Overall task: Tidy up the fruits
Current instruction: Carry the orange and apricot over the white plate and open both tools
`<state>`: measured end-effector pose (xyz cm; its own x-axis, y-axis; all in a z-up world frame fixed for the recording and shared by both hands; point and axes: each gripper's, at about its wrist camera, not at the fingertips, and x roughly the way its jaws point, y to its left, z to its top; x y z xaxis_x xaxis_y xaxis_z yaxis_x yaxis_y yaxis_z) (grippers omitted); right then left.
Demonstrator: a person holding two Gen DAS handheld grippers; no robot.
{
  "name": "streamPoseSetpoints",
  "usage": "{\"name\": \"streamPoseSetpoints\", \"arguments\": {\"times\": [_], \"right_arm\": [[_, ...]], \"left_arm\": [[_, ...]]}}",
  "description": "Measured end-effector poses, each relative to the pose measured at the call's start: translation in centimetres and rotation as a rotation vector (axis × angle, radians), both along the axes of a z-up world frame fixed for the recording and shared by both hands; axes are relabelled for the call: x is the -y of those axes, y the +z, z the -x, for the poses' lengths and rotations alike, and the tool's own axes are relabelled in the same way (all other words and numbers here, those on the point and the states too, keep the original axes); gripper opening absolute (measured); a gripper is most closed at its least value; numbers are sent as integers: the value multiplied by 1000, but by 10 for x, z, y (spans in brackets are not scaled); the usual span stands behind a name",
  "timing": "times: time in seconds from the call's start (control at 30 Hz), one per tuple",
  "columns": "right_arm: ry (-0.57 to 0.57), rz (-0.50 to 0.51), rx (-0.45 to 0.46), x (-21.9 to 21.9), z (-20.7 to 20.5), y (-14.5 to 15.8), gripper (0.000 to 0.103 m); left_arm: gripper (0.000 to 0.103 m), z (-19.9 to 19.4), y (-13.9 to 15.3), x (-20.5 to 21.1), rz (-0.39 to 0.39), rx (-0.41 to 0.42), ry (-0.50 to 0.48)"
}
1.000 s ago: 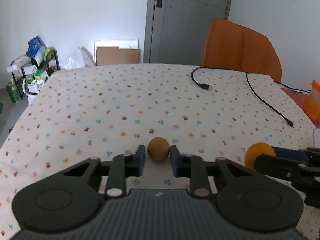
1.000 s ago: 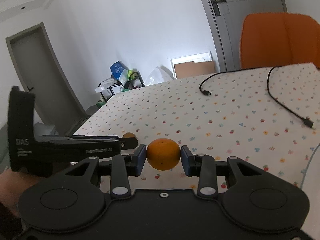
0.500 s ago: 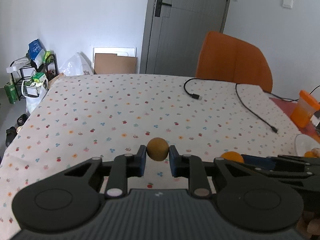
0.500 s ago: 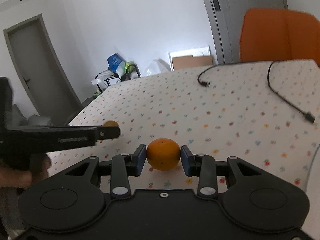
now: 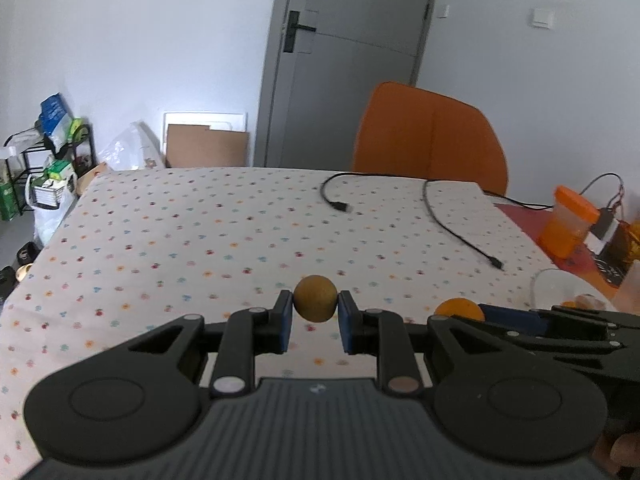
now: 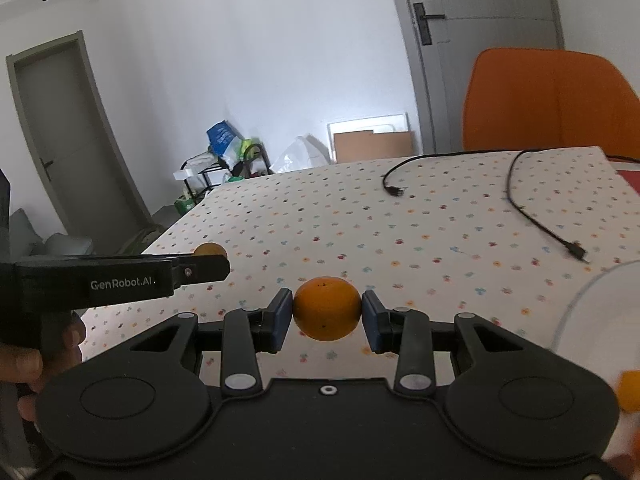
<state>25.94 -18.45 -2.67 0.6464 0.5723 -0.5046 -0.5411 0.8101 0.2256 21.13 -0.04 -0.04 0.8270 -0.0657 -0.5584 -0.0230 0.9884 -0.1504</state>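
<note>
fruit in both grippers, lifted clear of the flowered tablecloth (image 5: 200, 240). left gripper (image 5: 314, 322) clamped on a small brownish-yellow fruit (image 5: 315, 298), blue pads pressed to its two sides, held above the near middle of the cloth. right gripper (image 6: 326, 322) clamped on a larger orange (image 6: 327, 308), pads tight against both sides, also above the cloth. seen from the left wrist camera, orange just to the right of the small fruit, near a clear glass bowl (image 5: 560, 284) at the table's right edge; bowl's contents too blurred to name. black cable (image 5: 456, 224) lying loose across the far right part of the cloth, well apart from both fruits. orange chair (image 5: 430, 136) behind the far edge. orange-lidded jar (image 5: 568, 220) on a red mat to the right. hand (image 6: 24, 364) gripping the left tool's handle.
</note>
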Motion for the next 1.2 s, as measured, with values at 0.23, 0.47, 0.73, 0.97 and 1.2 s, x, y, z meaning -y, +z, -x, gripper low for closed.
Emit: {"name": "streamPoseSetpoints", "arguments": {"times": [0.23,0.47,0.73,0.97,1.2], "right_arm": [[-52,4,31,32,17,8,36],[-117,3,47,67,27,12,36],[-167,-3,55,99,38,12,36],[-205,0,63,125,52,13,36],[-234,-17,47,144,53,6,42]], "left_arm": [[22,6,4,30,11,19,-51],[22,12,6,58,10,27,-100],[22,16,8,86,13,31,-154],[22,17,6,112,9,27,-210],[22,17,3,128,3,22,-246]]}}
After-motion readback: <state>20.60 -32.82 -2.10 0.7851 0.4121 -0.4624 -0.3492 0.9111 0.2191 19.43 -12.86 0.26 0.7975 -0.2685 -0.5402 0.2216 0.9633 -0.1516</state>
